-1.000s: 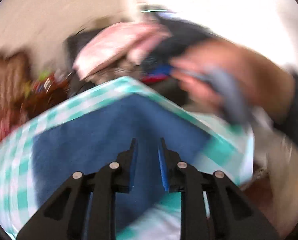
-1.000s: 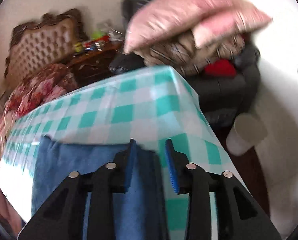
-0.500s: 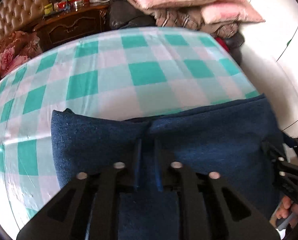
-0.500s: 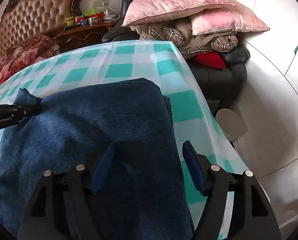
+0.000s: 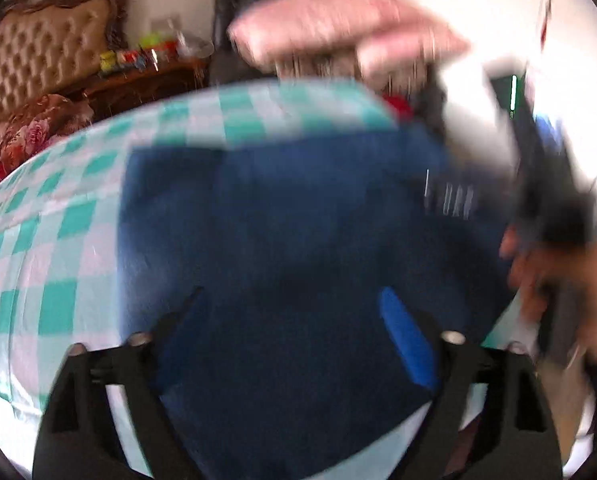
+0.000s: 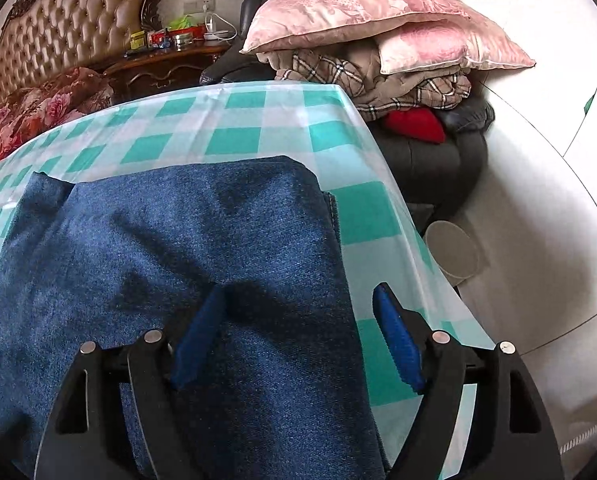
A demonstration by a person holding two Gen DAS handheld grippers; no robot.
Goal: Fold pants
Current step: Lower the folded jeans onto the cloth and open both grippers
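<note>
A table covered with a teal-and-white checked tablecloth (image 6: 234, 140) fills the lower part of both views, its right edge dropping toward the floor. Folded dark blue denim pants (image 6: 202, 248) lie flat directly on the cloth, near the table's right edge. Bare checked cloth shows beyond the pants and along their left and right sides.

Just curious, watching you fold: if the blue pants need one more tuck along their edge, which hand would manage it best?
Probably right: the right gripper, jaws opening, straddles the pants' edge by the checked tablecloth. The left gripper, also opening, sits mid-fabric in a blurred view.
</note>
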